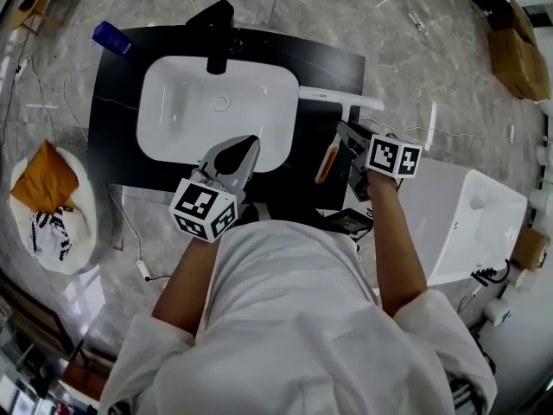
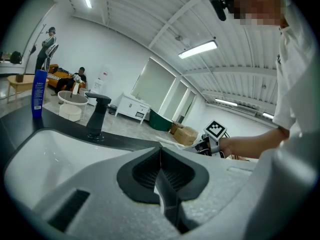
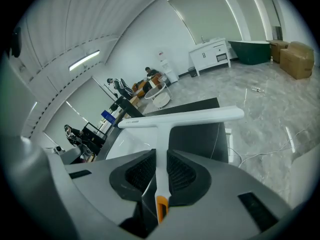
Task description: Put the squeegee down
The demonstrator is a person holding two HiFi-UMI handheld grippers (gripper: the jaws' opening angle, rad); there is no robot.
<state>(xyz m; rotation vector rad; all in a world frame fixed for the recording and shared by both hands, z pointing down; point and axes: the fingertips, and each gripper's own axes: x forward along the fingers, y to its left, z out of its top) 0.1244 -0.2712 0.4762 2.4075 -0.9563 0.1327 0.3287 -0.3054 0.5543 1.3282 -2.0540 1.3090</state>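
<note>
The squeegee (image 1: 340, 100) is white with a T-shaped blade and an orange-tipped handle (image 1: 325, 164). It hangs over the right end of the black countertop (image 1: 112, 111), beside the white sink basin (image 1: 173, 102). My right gripper (image 1: 348, 139) is shut on its handle. In the right gripper view the handle (image 3: 160, 156) runs between the jaws of the right gripper (image 3: 159, 173), and the blade (image 3: 182, 118) lies crosswise ahead. My left gripper (image 1: 240, 152) hovers over the basin's front rim, shut and holding nothing. In the left gripper view the left gripper (image 2: 160, 173) shows its pads pressed together.
A black faucet (image 1: 218, 33) stands behind the basin, and a blue bottle (image 1: 112, 37) sits at the counter's far left corner. A white tub with orange cloth (image 1: 47, 199) is on the floor at left. A white cabinet (image 1: 471, 219) stands at right, with cardboard boxes (image 1: 518, 59) beyond.
</note>
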